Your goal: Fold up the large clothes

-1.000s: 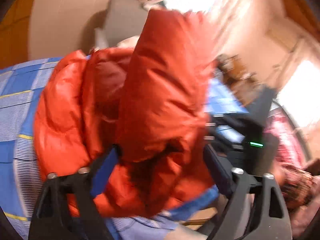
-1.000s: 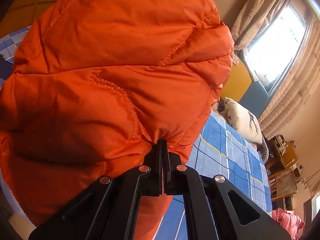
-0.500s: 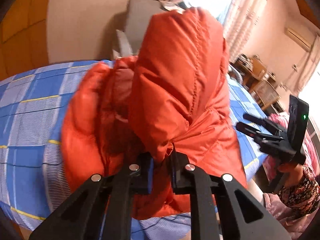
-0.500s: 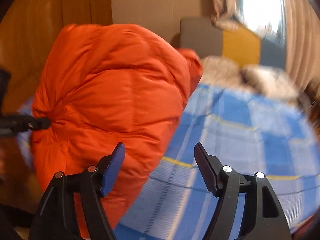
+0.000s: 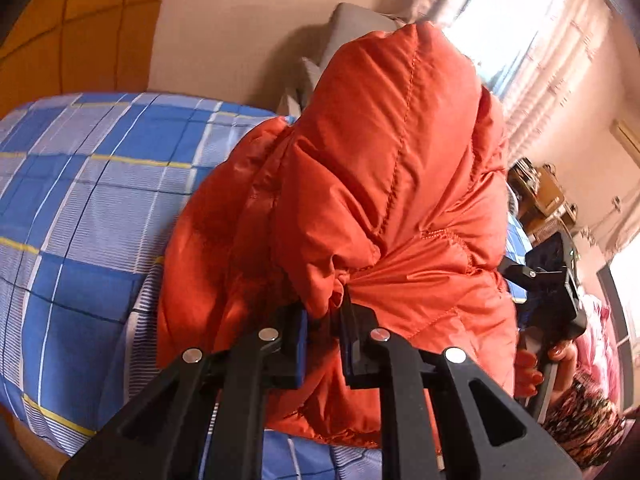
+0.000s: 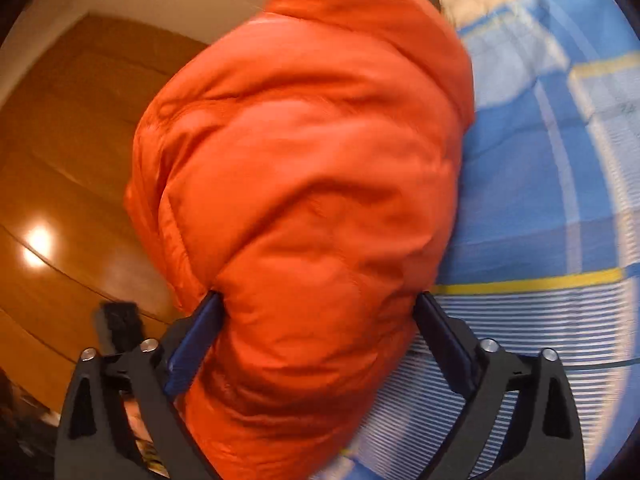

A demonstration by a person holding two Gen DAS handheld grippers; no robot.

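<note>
Blue checked bed (image 5: 100,200) bearing the orange puffer jacket (image 5: 380,200), bunched near its edge: left hand-held gripper (image 5: 324,312) pinching a fold, right hand-held gripper (image 6: 316,340) wide around the bulk; slippery padding may slide free.

Orange puffer jacket bunched up at the near edge of the bed

The jacket (image 5: 384,200) is a glossy, quilted orange-red down coat, gathered into a tall crumpled mound with stitched seams running down its puffy panels. It sits on the blue checked bedcover (image 5: 80,200), its lower folds spilling over the near edge. From the right-hand side it (image 6: 304,200) shows as a rounded, padded bulk, blurred, with wooden floor (image 6: 60,160) to its left.
</note>
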